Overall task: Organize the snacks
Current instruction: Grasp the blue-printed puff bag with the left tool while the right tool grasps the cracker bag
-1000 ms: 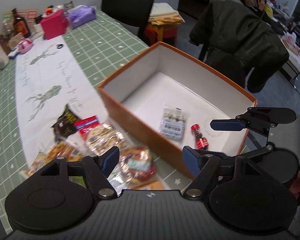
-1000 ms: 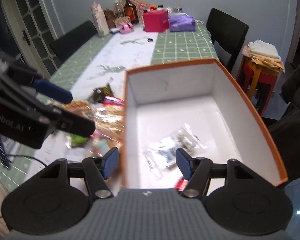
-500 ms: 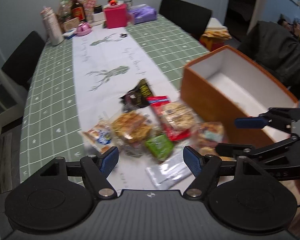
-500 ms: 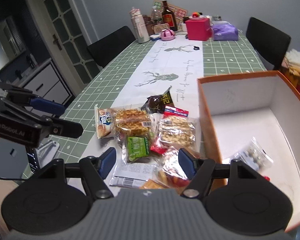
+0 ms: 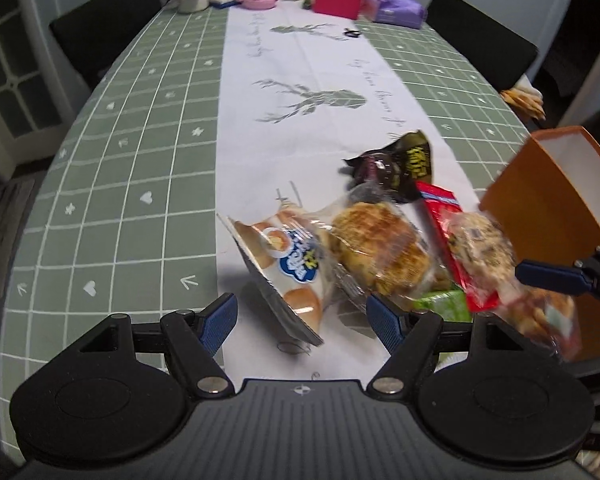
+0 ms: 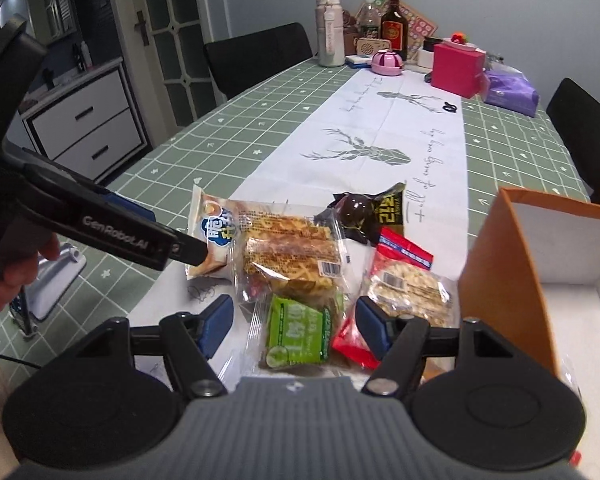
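Snacks (image 6: 296,276) heaped beside orange box (image 6: 500,280)

Orange box (image 6: 500,280) interior (mostly cut off by frame edge), far bottle labels (image 6: 394,32) unreadable

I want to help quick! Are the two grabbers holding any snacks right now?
Left gripper: open, holding nothing, over the bun packet.
Right gripper: open, holding nothing, over the green packet.
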Demonstrator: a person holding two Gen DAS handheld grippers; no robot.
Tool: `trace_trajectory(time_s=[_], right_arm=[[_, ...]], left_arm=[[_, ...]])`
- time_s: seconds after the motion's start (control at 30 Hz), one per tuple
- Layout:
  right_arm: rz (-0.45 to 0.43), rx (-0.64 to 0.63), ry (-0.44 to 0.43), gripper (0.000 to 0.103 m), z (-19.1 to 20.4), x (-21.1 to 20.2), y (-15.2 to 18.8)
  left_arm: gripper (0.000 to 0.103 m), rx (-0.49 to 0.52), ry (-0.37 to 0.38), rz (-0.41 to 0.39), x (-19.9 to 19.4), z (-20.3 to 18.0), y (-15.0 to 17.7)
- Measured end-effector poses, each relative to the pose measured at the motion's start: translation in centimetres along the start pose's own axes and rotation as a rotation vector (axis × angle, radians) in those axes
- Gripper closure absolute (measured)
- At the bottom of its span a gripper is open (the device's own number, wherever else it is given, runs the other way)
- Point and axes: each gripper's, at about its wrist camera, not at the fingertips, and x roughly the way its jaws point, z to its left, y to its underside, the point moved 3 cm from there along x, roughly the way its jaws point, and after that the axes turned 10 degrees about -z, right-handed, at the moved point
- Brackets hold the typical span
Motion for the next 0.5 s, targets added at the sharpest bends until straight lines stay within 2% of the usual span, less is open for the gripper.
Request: trace_trajectory(time_s=[0.13, 0.2, 0.27, 0.5], right_arm=[[0.038, -0.058, -0.029, 0.036, 1.2, 2.9, -0.1], [0.049, -0.082, -0.036, 0.029, 1.7, 4.1, -0.3], [0.053, -0.100, -0.030, 0.028, 1.9, 5.0, -0.4], [0.095, -0.149, -0.013, 0.027, 2.4, 7.9, -0.7]], left_arm=[[0.017, -0.073, 0.026, -0.008, 1.7, 1.2, 0.2], [0.017, -0.096, 0.032, -0.016, 2.1, 1.6, 0.2], [0.017, -0.116, 0.039, -0.015, 2.5, 1.8, 0.3], [0.017, -0.137, 0.062, -0.023, 3.6, 2.0, 0.4]])
